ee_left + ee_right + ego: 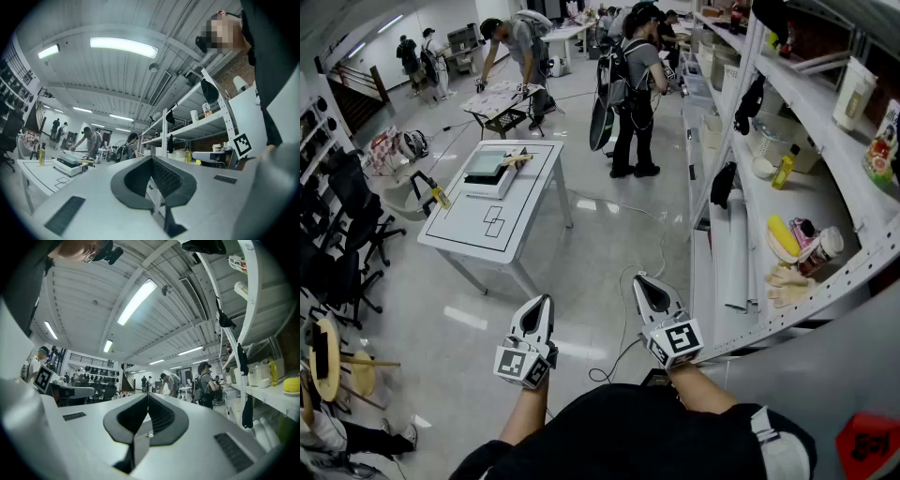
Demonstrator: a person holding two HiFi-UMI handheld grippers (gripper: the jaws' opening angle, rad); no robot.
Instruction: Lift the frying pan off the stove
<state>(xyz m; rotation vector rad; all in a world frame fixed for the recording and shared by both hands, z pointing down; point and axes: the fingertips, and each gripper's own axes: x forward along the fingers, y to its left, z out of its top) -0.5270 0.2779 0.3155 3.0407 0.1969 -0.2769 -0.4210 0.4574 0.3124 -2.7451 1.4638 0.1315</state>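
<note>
You hold both hand-held grippers low before your torso, side by side, forearms bare, tips aimed forward over the floor. The grey left gripper (pixel 542 309) and grey right gripper (pixel 647 289) each have their jaws pressed together, empty. The flat grey frying pan (pixel 487 165) sits on the white box-shaped stove (pixel 478 190) on the white table (pixel 478 239) - well apart, ahead of you.

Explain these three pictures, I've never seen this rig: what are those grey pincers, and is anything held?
Those are two handheld grippers, one in each of a person's hands: the left gripper and the right gripper. The head view is from a camera on the person's head, looking down. Each gripper view rides on a gripper and looks along its jaws. Both are shut and hold nothing. The white table ahead carries a flat box, probably the stove. What sits on it is too far off to tell.
</note>
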